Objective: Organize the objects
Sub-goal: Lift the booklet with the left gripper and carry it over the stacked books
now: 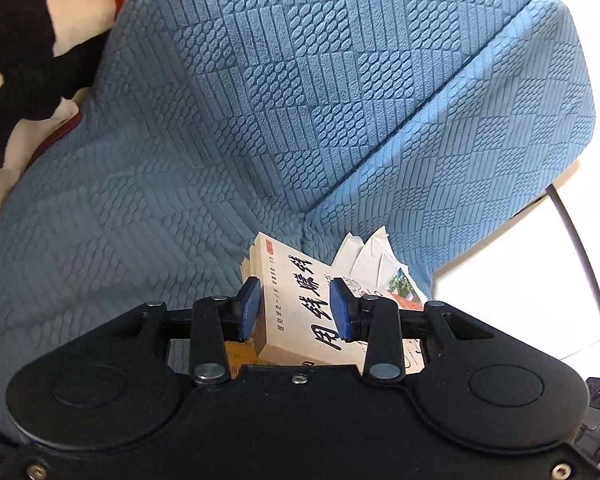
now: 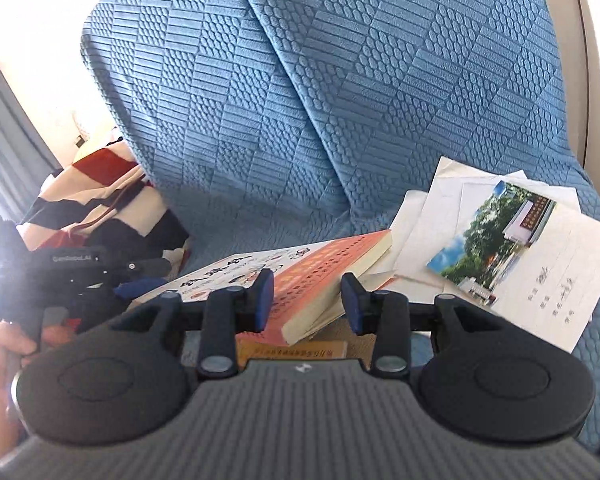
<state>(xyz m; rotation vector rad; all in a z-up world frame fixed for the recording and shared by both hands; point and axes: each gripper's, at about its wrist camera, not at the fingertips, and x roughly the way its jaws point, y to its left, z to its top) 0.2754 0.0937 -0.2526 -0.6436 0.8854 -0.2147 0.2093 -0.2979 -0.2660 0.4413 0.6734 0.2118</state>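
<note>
A cream-and-orange paperback (image 1: 288,340) with large black characters lies on a yellow book (image 1: 236,356) on the blue sofa seat. My left gripper (image 1: 295,282) hovers over it. Its blue pads stand apart, and the cover shows between and below them, untouched. In the right wrist view the same paperback (image 2: 324,264) lies tilted on the yellow book (image 2: 292,354). My right gripper (image 2: 307,276) hangs open above its near corner. The left gripper (image 2: 144,276), held by a hand (image 2: 4,352), sits at the book's left end.
Loose white papers (image 2: 432,208), a photo booklet (image 2: 492,232) and a printed sheet (image 2: 560,288) lie on the seat to the right of the books. A striped cloth (image 2: 100,200) is piled at the left. The quilted blue sofa back (image 2: 260,100) rises behind.
</note>
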